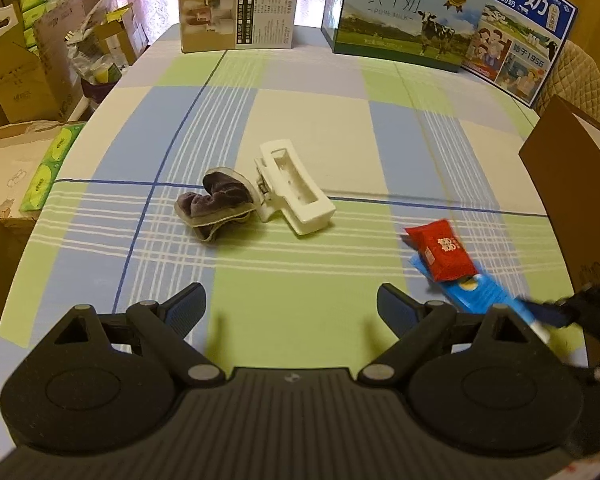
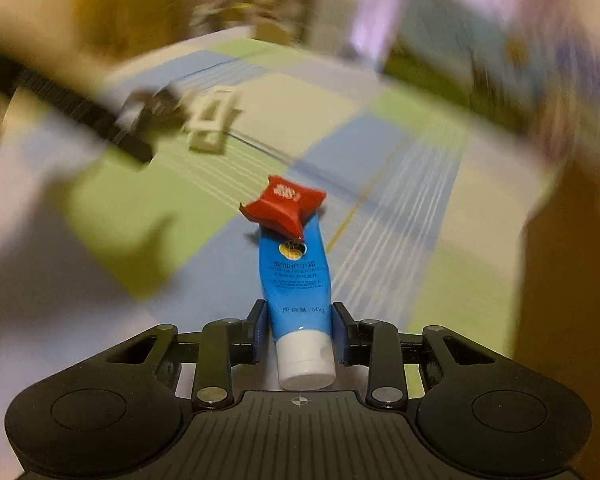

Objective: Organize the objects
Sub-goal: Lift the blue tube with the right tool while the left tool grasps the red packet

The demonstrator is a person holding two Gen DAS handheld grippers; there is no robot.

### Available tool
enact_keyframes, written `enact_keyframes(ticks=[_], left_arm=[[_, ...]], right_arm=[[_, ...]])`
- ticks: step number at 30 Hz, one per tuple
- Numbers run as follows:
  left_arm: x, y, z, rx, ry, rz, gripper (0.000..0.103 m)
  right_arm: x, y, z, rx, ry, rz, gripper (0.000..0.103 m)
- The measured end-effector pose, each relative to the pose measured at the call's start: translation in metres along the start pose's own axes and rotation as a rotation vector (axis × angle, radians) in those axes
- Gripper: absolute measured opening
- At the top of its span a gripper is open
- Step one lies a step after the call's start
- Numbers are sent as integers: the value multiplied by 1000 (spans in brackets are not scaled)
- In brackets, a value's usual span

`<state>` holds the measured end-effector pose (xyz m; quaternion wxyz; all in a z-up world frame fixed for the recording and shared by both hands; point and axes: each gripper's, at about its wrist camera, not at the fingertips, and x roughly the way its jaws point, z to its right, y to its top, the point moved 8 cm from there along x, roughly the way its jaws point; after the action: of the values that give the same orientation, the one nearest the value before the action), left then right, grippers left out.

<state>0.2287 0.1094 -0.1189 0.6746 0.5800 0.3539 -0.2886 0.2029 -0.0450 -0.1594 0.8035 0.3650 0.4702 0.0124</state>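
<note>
My right gripper (image 2: 299,330) is shut on a blue hand cream tube (image 2: 296,280) near its white cap. A red candy packet (image 2: 284,206) rests on the tube's far end. In the left wrist view the same blue tube (image 1: 476,292) and red packet (image 1: 442,250) lie at the right, with the right gripper (image 1: 556,312) blurred at the tube's near end. My left gripper (image 1: 290,308) is open above the checked tablecloth (image 1: 300,120), holding nothing. Ahead of it lie a white hair claw clip (image 1: 294,188) and a grey plush item (image 1: 216,204), touching each other.
A beige product box (image 1: 238,10) and two milk cartons (image 1: 410,16) stand along the table's far edge. A brown cardboard box (image 1: 572,192) sits at the right edge. Cardboard boxes and green tissue packs (image 1: 46,168) crowd the floor at the left. The right wrist view is motion-blurred.
</note>
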Motion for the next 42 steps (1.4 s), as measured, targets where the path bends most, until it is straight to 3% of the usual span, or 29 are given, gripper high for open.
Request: enact_keyframes(ticks=[3, 7, 8, 9, 13, 21, 23, 28, 30, 33, 37, 42], left_arm=[[-3, 4, -9, -31, 12, 14, 91], [-4, 5, -18, -71, 20, 16, 90], [-4, 5, -18, -73, 16, 11, 90], [-3, 4, -17, -73, 9, 7, 90], [-2, 2, -6, -54, -20, -2, 90], [11, -6, 29, 10, -45, -25, 90], [15, -4, 44, 33, -64, -31, 90], [30, 4, 79, 149, -39, -7, 86], [40, 2, 84, 189, 0, -12, 78], [49, 1, 83, 170, 6, -27, 64], [54, 2, 81, 169, 8, -23, 56], [53, -2, 81, 167, -11, -33, 28]], right_arm=[[-18, 5, -17, -169, -44, 91, 29], [-16, -4, -11, -350, -282, 48, 29], [-17, -5, -4, -343, -309, 45, 29], [-18, -6, 3, -283, -291, 35, 29], [-10, -16, 35, 157, -93, -71, 29], [3, -23, 63, 470, 27, -120, 33], [4, -22, 67, 506, 40, -111, 39], [6, -21, 75, 534, 56, -97, 43], [6, -21, 78, 551, 65, -93, 44], [9, -21, 82, 575, 70, -89, 44], [12, -19, 84, 573, 68, -83, 45], [15, -18, 84, 550, 63, -75, 45]])
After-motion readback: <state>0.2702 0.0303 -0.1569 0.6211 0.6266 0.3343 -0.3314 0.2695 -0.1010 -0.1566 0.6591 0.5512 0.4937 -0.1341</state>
